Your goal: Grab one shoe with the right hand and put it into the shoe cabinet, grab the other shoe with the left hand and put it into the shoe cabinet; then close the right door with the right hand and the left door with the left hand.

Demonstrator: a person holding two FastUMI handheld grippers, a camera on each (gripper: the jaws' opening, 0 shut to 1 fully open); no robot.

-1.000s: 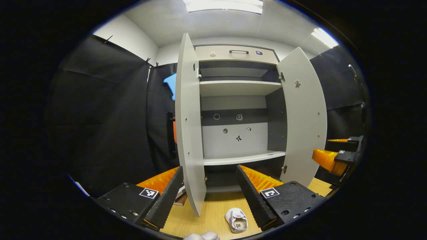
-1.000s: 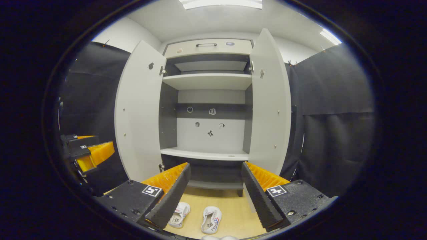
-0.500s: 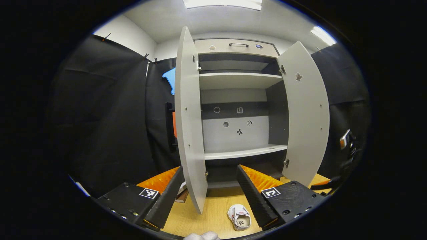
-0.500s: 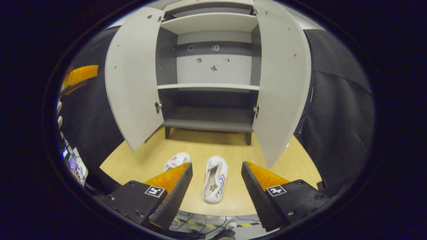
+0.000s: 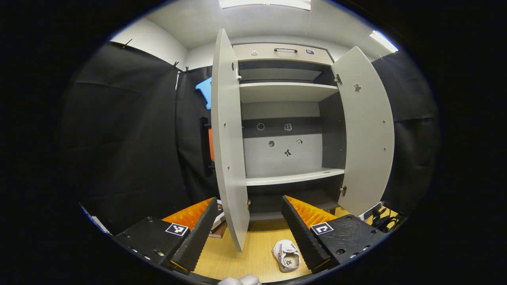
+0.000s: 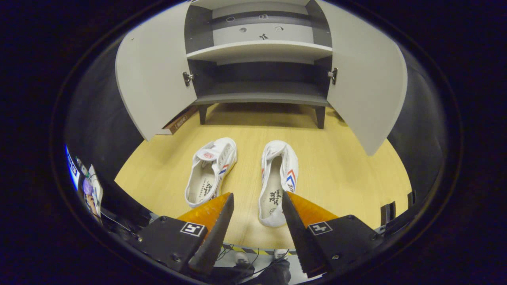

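1. Right gripper view: your right claw (image 6: 257, 200) is spread, its fingers either side of the right shoe (image 6: 277, 180), ready to pinch it.
2. Left gripper view: your left claw (image 5: 249, 206) waits spread before the cabinet (image 5: 291, 176).

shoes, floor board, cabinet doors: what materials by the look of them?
Shoes: likely white canvas with a rubbery toe cap; matte woven look, striped sides.
Floor board: pale wood or laminate; faint grain, low sheen.
Cabinet doors: probably laminated board; flat, smooth grey faces with metal hinges.
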